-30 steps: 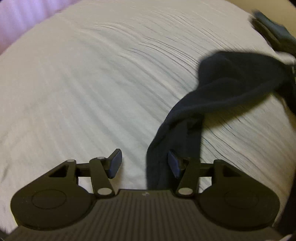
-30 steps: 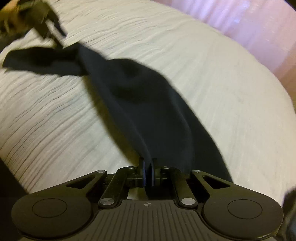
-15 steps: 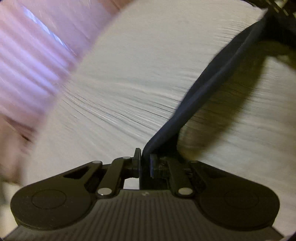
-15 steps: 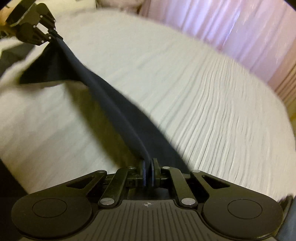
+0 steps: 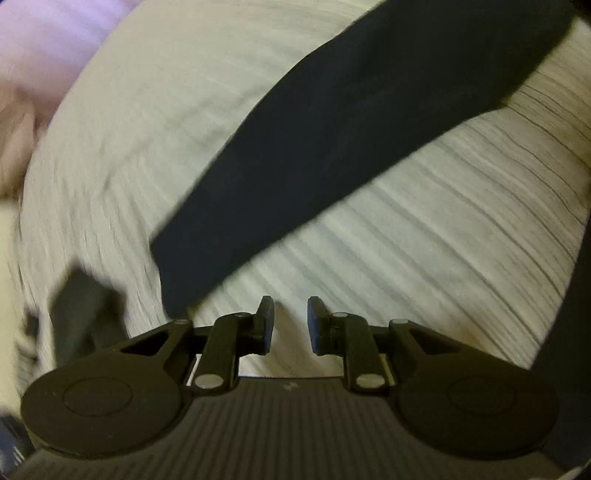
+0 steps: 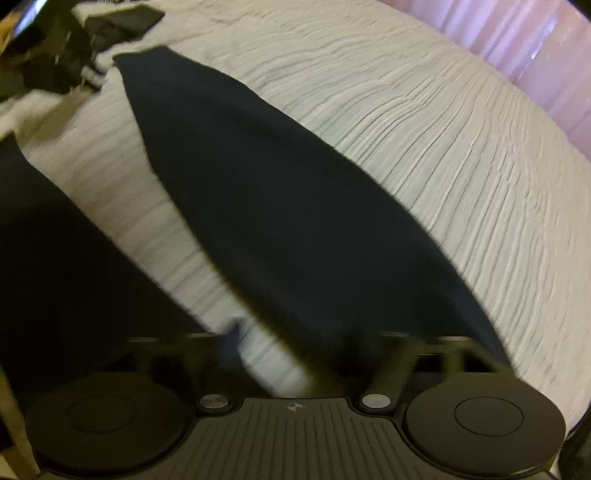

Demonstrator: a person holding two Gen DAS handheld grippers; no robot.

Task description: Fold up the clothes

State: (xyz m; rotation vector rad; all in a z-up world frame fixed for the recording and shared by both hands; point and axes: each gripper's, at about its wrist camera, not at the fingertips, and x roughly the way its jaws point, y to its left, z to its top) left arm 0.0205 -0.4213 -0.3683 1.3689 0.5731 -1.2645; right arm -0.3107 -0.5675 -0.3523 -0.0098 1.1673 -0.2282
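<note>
Left gripper [image 5: 287, 325]: jaws stand moderately apart with only bedding showing in the gap; nothing is held. The near end of the dark garment [image 5: 332, 147] lies just beyond and to the left of the left pad, not between the pads. From there the garment runs as a broad flat band diagonally toward the far right, spread on the ribbed off-white bedspread [image 5: 424, 258]. A blurred dark object [image 5: 81, 314] sits at the near left of this view; its identity cannot be determined. Pink curtain [image 5: 40, 48] shows at the far left beyond the bed. Right gripper [image 6: 295, 354]: the fingers are smeared by motion blur and the garment [image 6: 277, 206] covers the area ahead of the right finger, so whether the jaws are parted or closed, or gripping cloth, cannot be told. In this view the garment extends from the gripper toward the far left as a long tapered strip lying on the bedspread [image 6: 443, 129]. Beyond its far end, at the far left corner, are a dark folded item [image 6: 125, 22] and the other gripper [image 6: 55, 66], blurred. Pink curtain [image 6: 535, 40] borders the far right.
</note>
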